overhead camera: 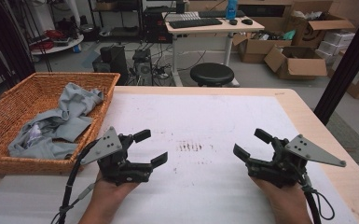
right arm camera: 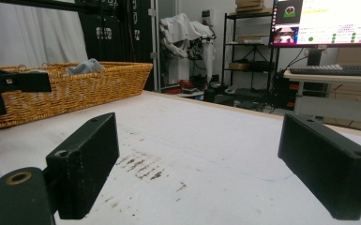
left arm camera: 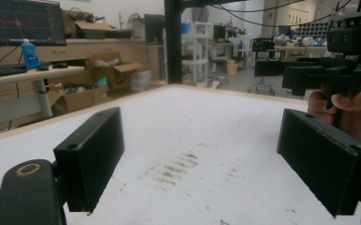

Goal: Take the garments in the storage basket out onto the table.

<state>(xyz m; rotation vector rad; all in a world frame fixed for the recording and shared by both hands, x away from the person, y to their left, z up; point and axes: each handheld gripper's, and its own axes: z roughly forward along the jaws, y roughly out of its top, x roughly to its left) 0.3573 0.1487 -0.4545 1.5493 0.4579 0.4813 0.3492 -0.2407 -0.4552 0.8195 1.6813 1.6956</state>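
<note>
Left gripper [overhead camera: 150, 148], lower left of high view, jaws wide w/ nothing between. Right gripper [overhead camera: 251, 143], lower right, same. Grey cloth [overhead camera: 58, 122] lies in wicker basket [overhead camera: 0, 161], left edge.

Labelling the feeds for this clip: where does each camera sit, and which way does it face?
High view: above the person's side, looking forward and down on the table; both hands, left gripper and right gripper, basket at left.
Left gripper view: rides the left gripper, jaws open, looking across the table at the right gripper.
Right gripper view: rides the right gripper, jaws open, facing the basket.
Shared: the brown smudge between the grippers.
</note>
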